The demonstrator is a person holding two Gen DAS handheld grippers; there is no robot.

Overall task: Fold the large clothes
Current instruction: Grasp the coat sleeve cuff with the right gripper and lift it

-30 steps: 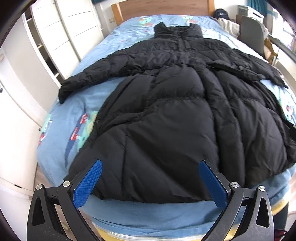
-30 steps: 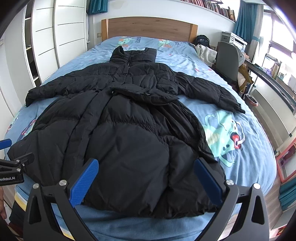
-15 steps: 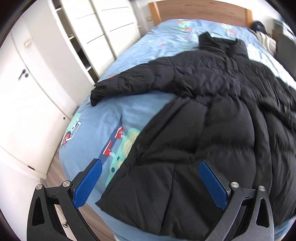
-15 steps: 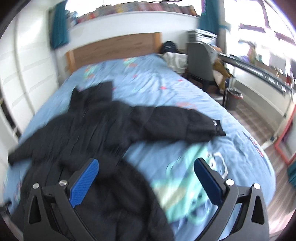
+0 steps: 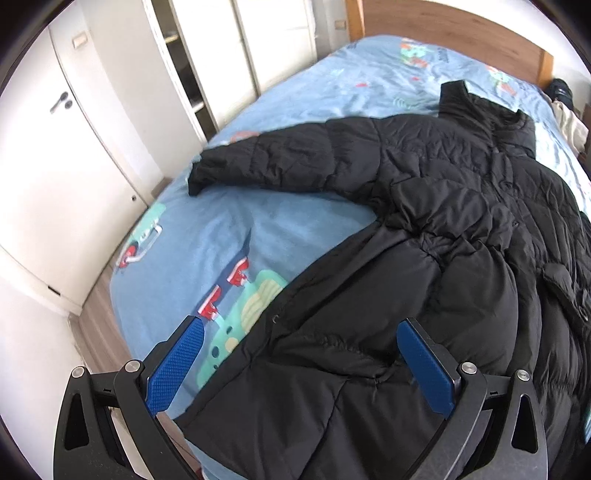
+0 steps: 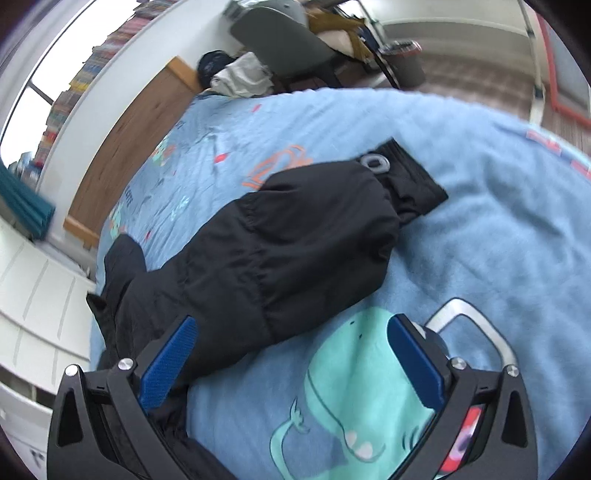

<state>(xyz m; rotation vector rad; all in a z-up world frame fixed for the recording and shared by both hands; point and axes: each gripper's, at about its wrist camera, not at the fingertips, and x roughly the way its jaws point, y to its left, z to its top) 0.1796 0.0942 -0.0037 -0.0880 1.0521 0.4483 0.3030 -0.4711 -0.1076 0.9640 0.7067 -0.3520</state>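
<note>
While flat on bed [image 5: 303, 229], coat [image 5: 461, 258], collar toward headboard [image 5: 443, 33].

1. Blue cartoon-print bedsheet [image 5: 280, 225] covers the bed.
2. Wooden headboard [image 5: 443, 29] stands at the bed's far edge.
3. White wardrobe doors [image 5: 55, 155] run along one side of the bed.
4. Grey chair [image 6: 288, 40] stands beside the bed's far corner.

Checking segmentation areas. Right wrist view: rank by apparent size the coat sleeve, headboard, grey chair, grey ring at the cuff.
1. coat sleeve, largest by far, though closest to the camera.
2. headboard.
3. grey chair; it is far off, so this rank is unsure.
4. grey ring, smallest.
</note>
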